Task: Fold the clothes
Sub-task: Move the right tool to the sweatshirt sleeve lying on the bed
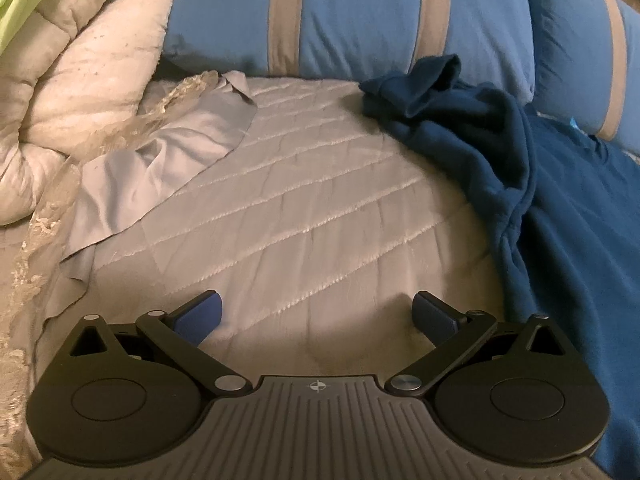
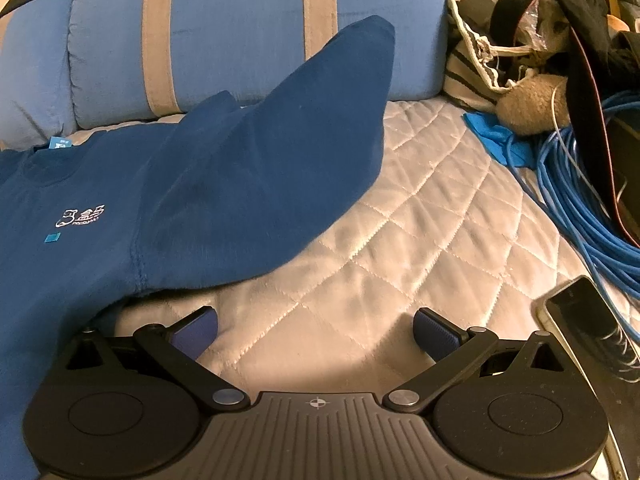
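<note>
Nearest to us, our left hand-held gripper [image 1: 316,312] has its fingers wide apart and holds nothing, with only the quilted bed cover [image 1: 300,208] below it; our right hand-held gripper [image 2: 316,330] is also spread apart and empty, its left finger just beside the hem of the dark blue sweatshirt [image 2: 120,220]. The sweatshirt lies face up on the bed, logo and neck label visible; one sleeve [image 2: 300,140] is stretched out flat toward the striped pillows [image 2: 240,32], while the other sleeve [image 1: 452,120] is bunched and wrinkled in the left view. We judge that no fold is made yet; the garment is only partly spread, and smoothing the crumpled sleeve and all the folding remain. Farther right lie a phone [image 2: 580,320] and a blue cable [image 2: 580,200].
</note>
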The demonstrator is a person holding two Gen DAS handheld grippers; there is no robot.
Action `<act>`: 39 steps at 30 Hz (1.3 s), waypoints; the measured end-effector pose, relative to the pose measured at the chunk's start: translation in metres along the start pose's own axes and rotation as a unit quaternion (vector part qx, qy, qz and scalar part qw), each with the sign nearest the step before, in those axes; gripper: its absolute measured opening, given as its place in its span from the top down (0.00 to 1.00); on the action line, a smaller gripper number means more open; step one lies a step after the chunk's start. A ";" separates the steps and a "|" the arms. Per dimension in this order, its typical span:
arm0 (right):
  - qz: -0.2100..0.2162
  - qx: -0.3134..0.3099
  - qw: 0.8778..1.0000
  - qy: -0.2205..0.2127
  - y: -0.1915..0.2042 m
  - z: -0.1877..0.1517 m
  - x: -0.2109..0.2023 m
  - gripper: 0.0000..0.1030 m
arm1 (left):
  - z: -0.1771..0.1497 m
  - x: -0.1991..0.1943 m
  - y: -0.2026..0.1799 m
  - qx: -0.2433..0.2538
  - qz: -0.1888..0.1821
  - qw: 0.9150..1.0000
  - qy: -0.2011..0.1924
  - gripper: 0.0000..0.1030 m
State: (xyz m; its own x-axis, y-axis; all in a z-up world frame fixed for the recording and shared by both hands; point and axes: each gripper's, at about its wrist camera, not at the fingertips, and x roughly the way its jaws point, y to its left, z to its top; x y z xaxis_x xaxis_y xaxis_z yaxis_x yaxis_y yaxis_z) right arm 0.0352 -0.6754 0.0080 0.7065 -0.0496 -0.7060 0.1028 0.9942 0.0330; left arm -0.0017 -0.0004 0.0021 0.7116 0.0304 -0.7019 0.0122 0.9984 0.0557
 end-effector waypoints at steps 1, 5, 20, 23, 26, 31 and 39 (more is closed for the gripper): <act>0.000 0.002 1.000 0.000 0.000 -0.001 0.001 0.00 | 0.001 -0.006 -0.001 0.001 0.002 1.000 0.000 0.00; 0.004 0.002 1.000 -0.006 -0.004 -0.007 -0.001 0.00 | 0.003 -0.028 -0.004 0.004 0.009 1.000 -0.001 0.00; 0.026 0.084 0.996 -0.034 -0.041 0.017 -0.050 0.00 | 0.033 -0.136 -0.026 0.012 -0.070 0.995 -0.070 0.00; 0.019 0.077 0.996 -0.041 -0.044 0.023 -0.058 0.00 | 0.035 -0.151 -0.034 0.007 -0.108 0.991 -0.075 0.00; 0.025 0.068 0.996 -0.047 -0.045 0.024 -0.064 0.00 | 0.033 -0.161 -0.044 0.001 -0.119 0.989 -0.087 0.00; 0.058 0.068 0.995 -0.051 -0.046 0.025 -0.064 0.00 | 0.018 -0.169 -0.055 -0.007 -0.137 0.986 -0.097 0.00; 0.079 0.077 0.993 -0.046 -0.045 0.029 -0.043 0.09 | -0.019 -0.168 -0.087 -0.003 -0.168 0.981 -0.100 0.00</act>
State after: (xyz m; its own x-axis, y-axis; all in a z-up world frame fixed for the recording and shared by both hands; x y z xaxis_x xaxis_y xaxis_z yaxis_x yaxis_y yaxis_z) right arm 0.0208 -0.7207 0.0577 0.7821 0.0901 -0.6166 0.0867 0.9641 0.2508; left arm -0.1356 -0.0915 0.1020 0.7917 -0.3089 -0.5271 0.2648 0.9510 -0.1596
